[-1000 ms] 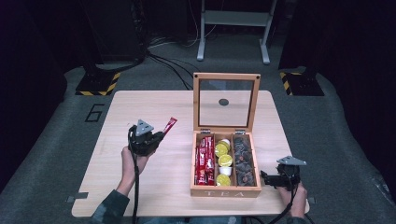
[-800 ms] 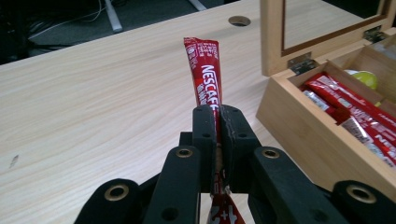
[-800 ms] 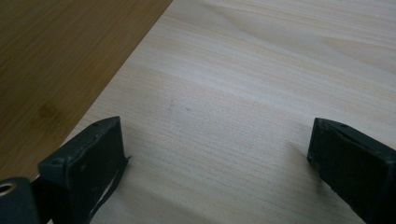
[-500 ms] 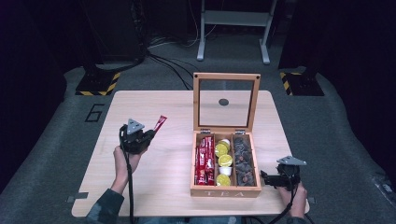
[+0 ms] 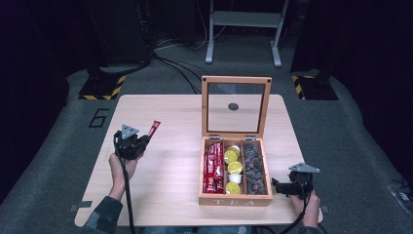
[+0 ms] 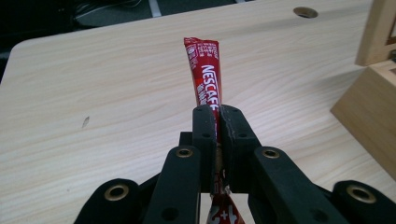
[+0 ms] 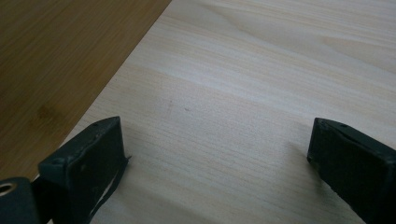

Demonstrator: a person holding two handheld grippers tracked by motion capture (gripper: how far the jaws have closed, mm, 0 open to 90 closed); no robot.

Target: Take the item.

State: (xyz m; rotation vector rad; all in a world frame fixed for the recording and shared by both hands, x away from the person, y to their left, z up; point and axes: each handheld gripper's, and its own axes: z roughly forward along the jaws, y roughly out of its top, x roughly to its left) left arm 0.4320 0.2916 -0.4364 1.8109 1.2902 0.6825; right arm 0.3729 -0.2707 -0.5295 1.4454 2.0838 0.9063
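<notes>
A red Nescafe stick sachet point(image 6: 204, 70) juts forward from my left gripper point(image 6: 218, 111), whose jaws are shut on its lower part. In the high view that left gripper point(image 5: 144, 140) hovers over the left of the table, the sachet point(image 5: 154, 129) pointing up and to the right. A wooden tea box point(image 5: 234, 200) stands open at the centre right; it holds red sachets point(image 5: 213, 167), yellow-lidded cups point(image 5: 234, 167) and dark packets point(image 5: 253, 169) in three compartments. My right gripper point(image 5: 278, 187) rests beside the box's right wall, its jaws wide open over bare wood point(image 7: 219, 154).
The box's glass lid point(image 5: 236, 106) stands upright at the back. The box's wall point(image 7: 60, 65) lies close on the left in the right gripper view. A round hole point(image 6: 305, 11) sits in the tabletop far ahead of the left gripper. Cables and a stand are on the floor beyond the table.
The left gripper has carried the sachet farther left, away from the box. The right gripper has stayed in place.
</notes>
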